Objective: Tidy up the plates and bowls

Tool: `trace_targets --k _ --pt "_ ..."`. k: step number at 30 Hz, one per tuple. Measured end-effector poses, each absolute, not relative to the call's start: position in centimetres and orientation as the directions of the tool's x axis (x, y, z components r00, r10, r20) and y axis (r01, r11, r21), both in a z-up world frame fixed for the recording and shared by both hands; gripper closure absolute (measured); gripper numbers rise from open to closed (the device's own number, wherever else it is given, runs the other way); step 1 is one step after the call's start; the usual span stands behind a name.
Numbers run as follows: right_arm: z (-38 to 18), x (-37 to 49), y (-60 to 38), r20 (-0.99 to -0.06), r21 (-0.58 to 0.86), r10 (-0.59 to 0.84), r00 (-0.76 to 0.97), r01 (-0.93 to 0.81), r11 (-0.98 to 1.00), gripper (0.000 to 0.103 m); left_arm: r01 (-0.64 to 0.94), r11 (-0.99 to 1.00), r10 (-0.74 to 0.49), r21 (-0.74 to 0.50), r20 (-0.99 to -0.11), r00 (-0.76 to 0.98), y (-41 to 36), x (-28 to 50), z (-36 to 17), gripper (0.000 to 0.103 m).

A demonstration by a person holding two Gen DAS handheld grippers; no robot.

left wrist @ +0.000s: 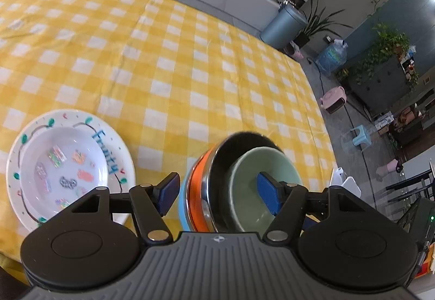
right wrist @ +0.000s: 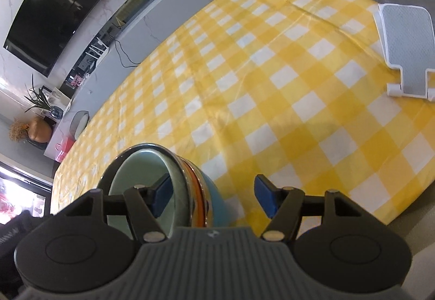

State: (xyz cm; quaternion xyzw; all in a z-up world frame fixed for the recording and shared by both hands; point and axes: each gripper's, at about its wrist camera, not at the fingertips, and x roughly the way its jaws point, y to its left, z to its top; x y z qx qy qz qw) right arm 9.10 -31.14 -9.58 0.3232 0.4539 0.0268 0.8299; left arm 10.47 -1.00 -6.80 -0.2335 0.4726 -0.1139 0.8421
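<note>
Now both tools are standing open around one nested stack of bowls, sitting on the table under a yellow-and-white checked cloth (left wrist: 168,60). The left tool (left wrist: 217,191) is spread wide, gripping nothing: its left pad is hanging outside the stack and its right pad is hovering inside the pale green ceramic bowl (left wrist: 244,191), so the near walls of the stack are lying between the jaws without the pads pressing on them. That green bowl is resting inside a dark steel bowl with an orange band (left wrist: 198,191), which is sitting in turn in a light blue bowl (left wrist: 181,207) at the bottom.

The right tool (right wrist: 212,196) is likewise open and empty, straddling the opposite side of the stack (right wrist: 152,177), one pad over the green interior and the other out over the cloth.

Judging from this, the bowls look gathered already, and the white deep plate with painted fruit and blue lettering (left wrist: 68,164), just left of the left tool, is probably waiting its turn. Lifting the tools clear cleanly matters: the inner pads should be rising without catching a rim, since the stack is looking slightly tilted. A white-framed grey stand (right wrist: 405,49) is sitting well ahead of the right tool, on its right.
</note>
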Motion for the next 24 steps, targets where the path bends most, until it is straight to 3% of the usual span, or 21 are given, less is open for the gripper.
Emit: trace_targets --k 17,24 --pt "-11.2 9.9 -31.1 -0.759 0.597 0.408 0.507 0.292 0.747 0.04 -0.099 0.822 -0.463 -0.561 -0.758 0.459 -0.8 11.7 -9.9 0.025" --pt "-11.8 10.2 -31.1 -0.753 0.622 0.444 0.486 0.305 0.721 0.049 -0.103 0.819 -0.473 -0.564 -0.766 0.436 -1.0 12.1 -10.7 0.026"
